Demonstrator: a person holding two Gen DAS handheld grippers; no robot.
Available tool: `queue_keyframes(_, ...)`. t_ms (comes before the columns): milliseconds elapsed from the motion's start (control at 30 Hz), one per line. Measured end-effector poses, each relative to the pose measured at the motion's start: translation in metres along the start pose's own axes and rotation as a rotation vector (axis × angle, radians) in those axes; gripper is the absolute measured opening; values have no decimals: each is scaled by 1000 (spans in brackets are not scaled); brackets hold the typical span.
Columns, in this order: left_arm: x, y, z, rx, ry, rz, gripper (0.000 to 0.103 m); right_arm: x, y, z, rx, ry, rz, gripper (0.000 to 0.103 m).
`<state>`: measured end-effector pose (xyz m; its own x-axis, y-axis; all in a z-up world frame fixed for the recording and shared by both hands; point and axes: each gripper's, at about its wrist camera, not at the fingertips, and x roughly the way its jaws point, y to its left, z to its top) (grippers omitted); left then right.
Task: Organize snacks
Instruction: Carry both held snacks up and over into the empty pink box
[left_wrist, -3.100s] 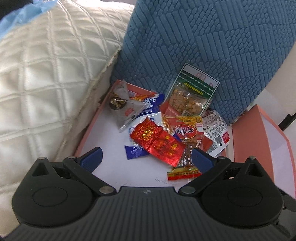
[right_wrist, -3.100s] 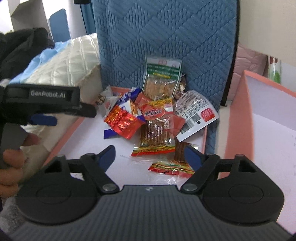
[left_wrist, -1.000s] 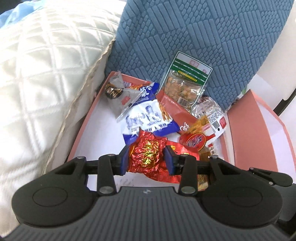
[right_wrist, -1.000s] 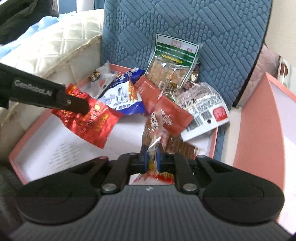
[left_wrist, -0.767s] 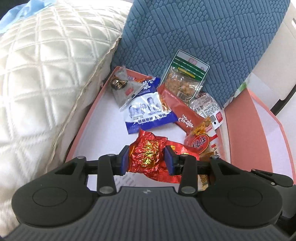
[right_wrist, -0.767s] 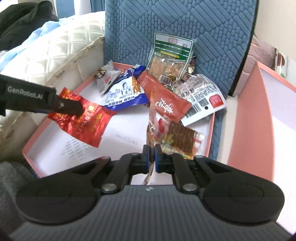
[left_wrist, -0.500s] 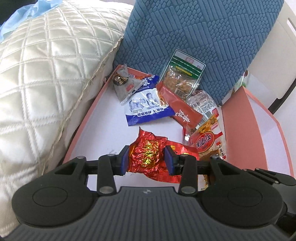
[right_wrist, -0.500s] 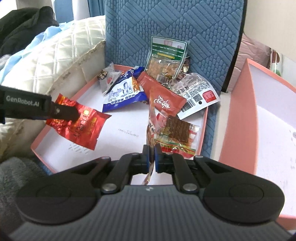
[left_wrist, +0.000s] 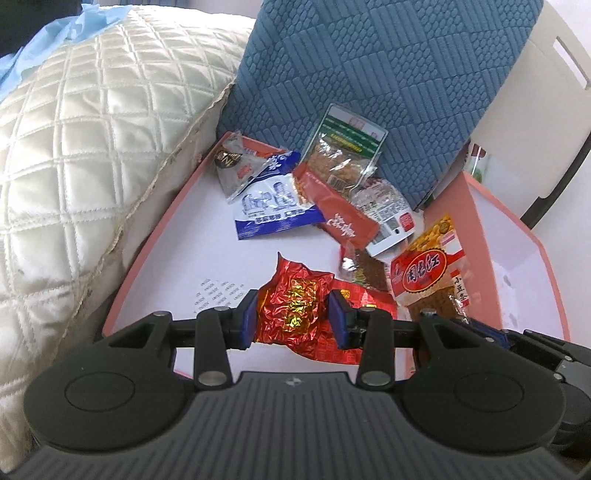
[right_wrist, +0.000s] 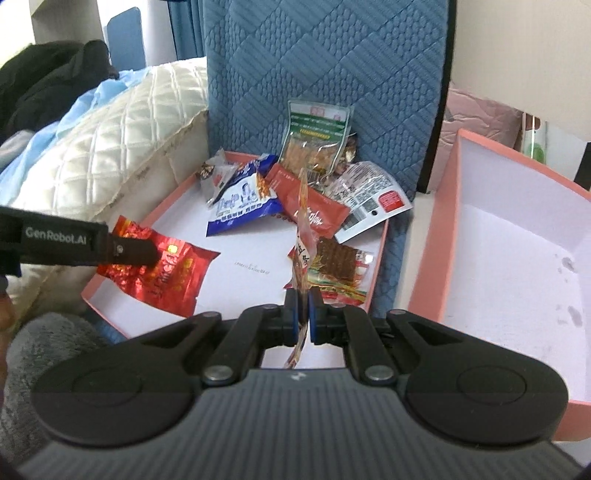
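Snacks (left_wrist: 317, 206) mostly piled at tray's (left_wrist: 155, 236) far end. We grip red foil pack (left_wrist: 291, 310) in left gripper (left_wrist: 291, 314), thin packet (right_wrist: 303, 236) edge-on in fully shut right gripper (right_wrist: 302, 314); empty box (right_wrist: 517, 251) lies right, nearer right hand.

Carrier: shallow pink tray (right_wrist: 380, 254) (white inside), beside the quilted cream pillow (left_wrist: 92, 155).
Far end: blue-white packet (right_wrist: 242, 206), red sachet (right_wrist: 314, 212), clear barcode packet (right_wrist: 369, 195), overlapping.
Leaning: green-topped packet (right_wrist: 317, 136) against the blue cushion (right_wrist: 325, 66).
Near right: brown strip packet (right_wrist: 338, 264).
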<state>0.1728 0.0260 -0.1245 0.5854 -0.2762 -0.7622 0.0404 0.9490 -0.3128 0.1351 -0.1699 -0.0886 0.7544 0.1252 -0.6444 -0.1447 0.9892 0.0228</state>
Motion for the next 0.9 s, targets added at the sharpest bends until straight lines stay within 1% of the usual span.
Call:
queue_keyframes(200,-17,-23,12,-12,-21,-5,45,-23,-15,10,9,-24,-1,9)
queue_keyframes(400,-39,-48,20,-30,-57,-29,45,-47,-33,24,17,-68,-4,9)
queue_keyframes(600,-58,-81,34,1,-74,-43,45,-74,-52,38,40,-116,-5,9)
queue_keyframes(900,-82,-137,61,51,-141,-78,45,-114,-82,62,69,-204,-26,9)
